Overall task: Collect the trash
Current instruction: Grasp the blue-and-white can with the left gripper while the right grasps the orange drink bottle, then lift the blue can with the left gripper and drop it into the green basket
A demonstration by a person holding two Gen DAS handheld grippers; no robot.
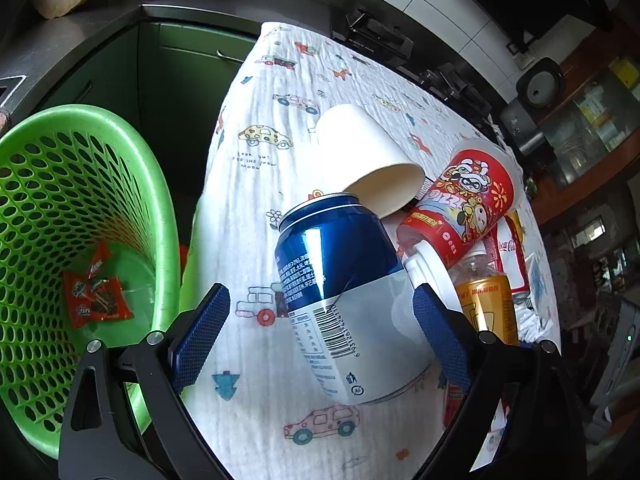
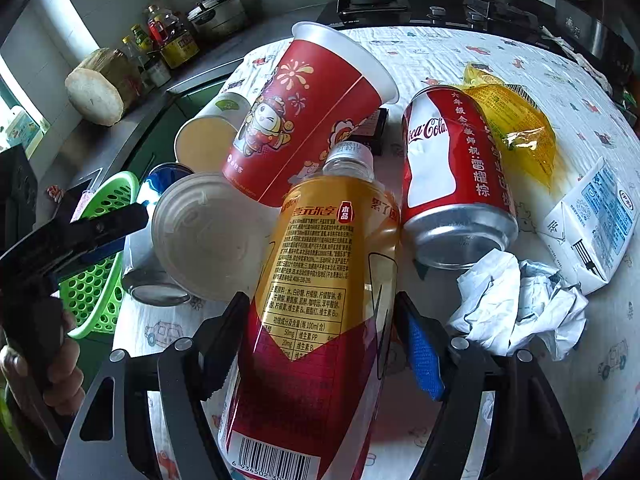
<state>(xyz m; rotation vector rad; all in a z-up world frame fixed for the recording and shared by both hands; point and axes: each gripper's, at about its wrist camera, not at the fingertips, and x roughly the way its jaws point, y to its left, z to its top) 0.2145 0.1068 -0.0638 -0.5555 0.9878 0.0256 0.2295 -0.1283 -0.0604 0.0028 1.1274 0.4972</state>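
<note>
The table wears a white cloth printed with little cars, and the trash lies in a heap at its near end. The left gripper hangs over a blue-and-white can that lies on its side; its blue-padded fingers stand wide apart, one on either side of the can, the left one clear of it and the right one just beside or touching it, which I cannot tell. Beside the table, well to the left, a green basket holds a red wrapper at its bottom. Behind the can a white paper cup lies tipped over, and a red printed cup leans next to it. The right gripper has a yellow-and-red bottle between its fingers, the jaws drawn in close on both sides of it; whether the pads actually press I cannot say. A Coca-Cola can lies just right of the bottle, with crumpled paper near its base, a yellow packet behind it and a milk carton further right. A round plastic lid rests left of the bottle.
</note>
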